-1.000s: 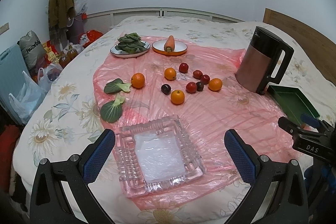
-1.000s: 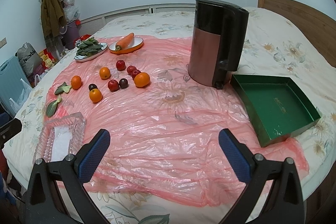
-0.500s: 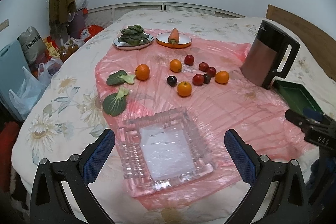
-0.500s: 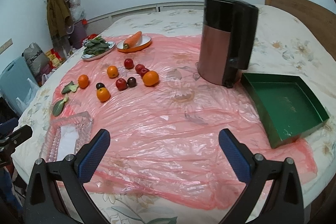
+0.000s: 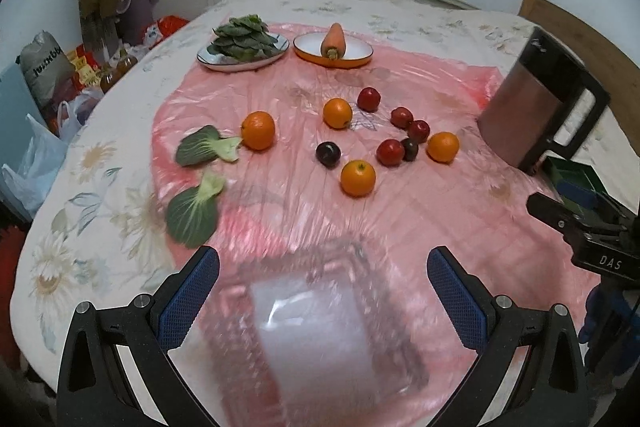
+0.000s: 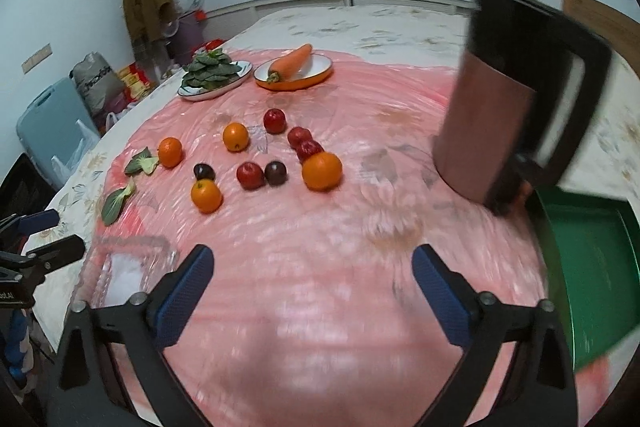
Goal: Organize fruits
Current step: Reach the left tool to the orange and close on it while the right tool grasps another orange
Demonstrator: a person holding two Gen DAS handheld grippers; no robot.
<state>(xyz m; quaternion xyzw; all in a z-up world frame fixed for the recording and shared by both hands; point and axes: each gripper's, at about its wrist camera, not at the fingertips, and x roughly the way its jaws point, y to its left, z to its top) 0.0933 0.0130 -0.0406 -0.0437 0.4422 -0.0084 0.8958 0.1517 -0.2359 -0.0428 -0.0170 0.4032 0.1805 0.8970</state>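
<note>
Several oranges, such as the nearest orange, lie among red apples and dark plums on a pink plastic sheet spread over a bed. A clear glass tray sits empty in front of the fruit. My left gripper hangs open just above the tray. My right gripper is open over bare sheet, to the right of the tray, holding nothing.
A plate of leafy greens and an orange dish with a carrot stand at the back. Two loose green leaves lie left of the fruit. A copper-and-black kettle and a green tray stand at right.
Both grippers have moved forward toward the fruit. The glass tray now lies lower and closer under the left gripper, and the kettle looms larger in the right wrist view.
</note>
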